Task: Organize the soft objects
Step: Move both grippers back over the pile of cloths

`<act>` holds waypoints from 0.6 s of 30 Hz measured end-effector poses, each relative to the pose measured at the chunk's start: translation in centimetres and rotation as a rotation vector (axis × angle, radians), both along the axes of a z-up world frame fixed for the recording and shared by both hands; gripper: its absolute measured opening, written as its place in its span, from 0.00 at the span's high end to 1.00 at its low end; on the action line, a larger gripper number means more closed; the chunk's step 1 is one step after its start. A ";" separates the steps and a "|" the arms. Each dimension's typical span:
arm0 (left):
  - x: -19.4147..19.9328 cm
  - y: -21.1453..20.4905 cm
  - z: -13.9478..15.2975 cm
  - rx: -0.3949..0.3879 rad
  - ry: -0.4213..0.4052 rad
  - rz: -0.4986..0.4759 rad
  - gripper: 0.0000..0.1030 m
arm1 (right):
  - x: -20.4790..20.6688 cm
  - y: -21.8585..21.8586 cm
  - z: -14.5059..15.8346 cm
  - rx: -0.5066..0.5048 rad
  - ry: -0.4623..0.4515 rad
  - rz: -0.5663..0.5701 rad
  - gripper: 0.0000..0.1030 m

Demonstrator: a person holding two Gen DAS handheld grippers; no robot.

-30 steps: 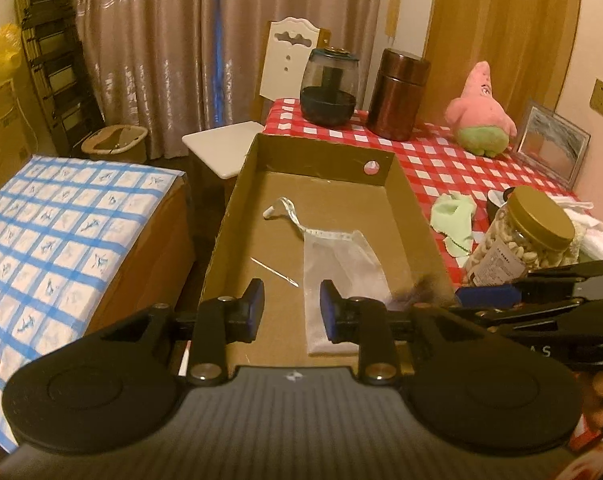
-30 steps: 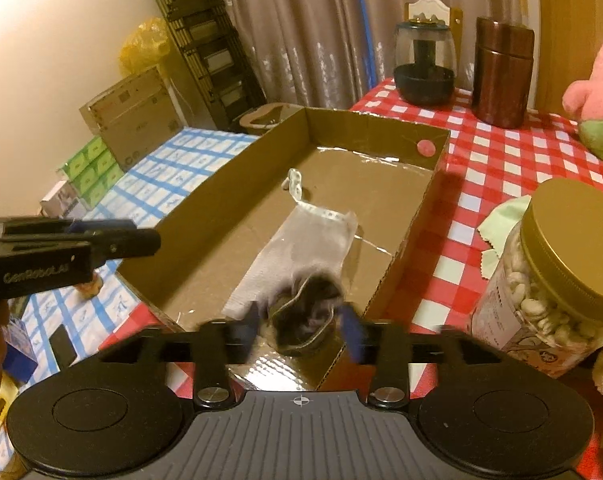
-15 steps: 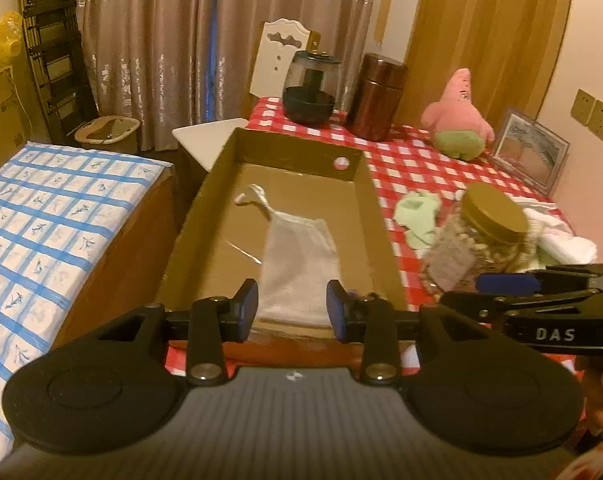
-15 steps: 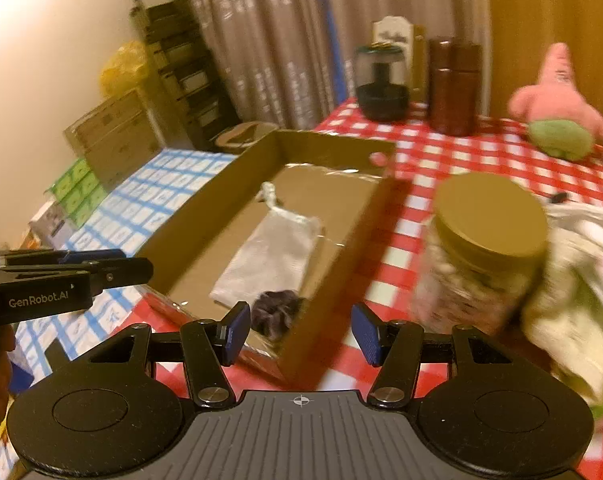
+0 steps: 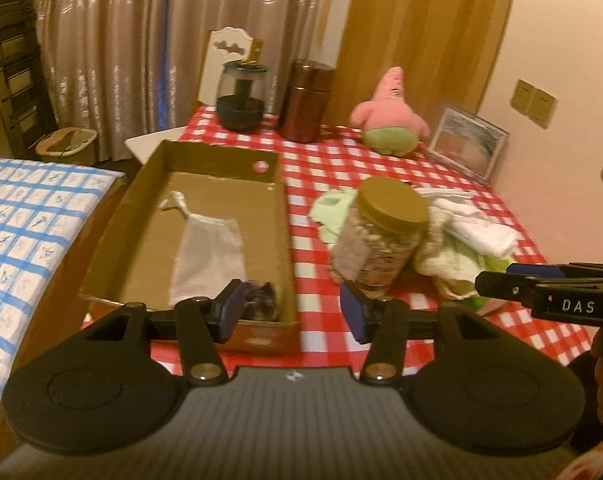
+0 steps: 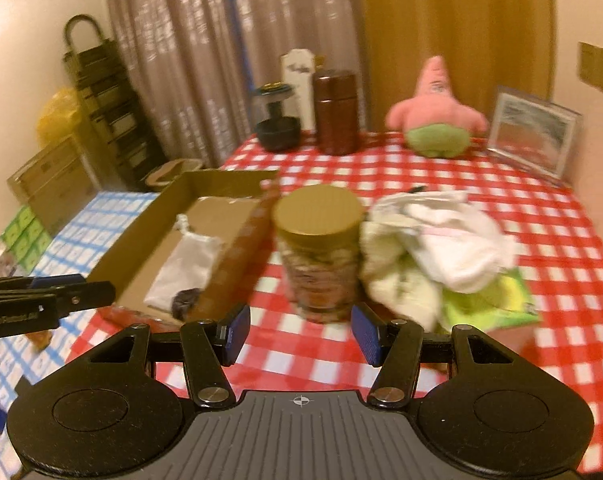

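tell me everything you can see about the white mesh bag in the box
The white mesh bag is a small drawstring pouch of thin, see-through netting. It lies flat and looks empty on the floor of the open cardboard box, its gathered neck and knotted white cord pointing toward the far wall. A dark scrunched item sits at its near corner; whether they touch is unclear. Neither gripper touches it.

You've got a red-and-white checked bench cloth [image 5: 333, 168], brown box [image 5: 217, 156], white pouch [image 5: 209, 248], gold-lidded jar [image 5: 385, 236], pink-and-green plush [image 5: 389, 120], blue-checked bed [image 5: 25, 208].
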State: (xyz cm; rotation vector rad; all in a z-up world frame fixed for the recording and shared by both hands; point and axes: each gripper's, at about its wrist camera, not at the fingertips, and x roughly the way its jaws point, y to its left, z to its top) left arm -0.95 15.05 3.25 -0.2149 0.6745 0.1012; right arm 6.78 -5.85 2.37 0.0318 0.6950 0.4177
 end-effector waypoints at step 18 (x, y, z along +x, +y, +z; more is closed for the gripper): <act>1.5 -7.0 1.9 -0.010 -0.019 -0.125 0.46 | -1.9 -8.9 2.4 -0.006 -0.045 -0.186 0.43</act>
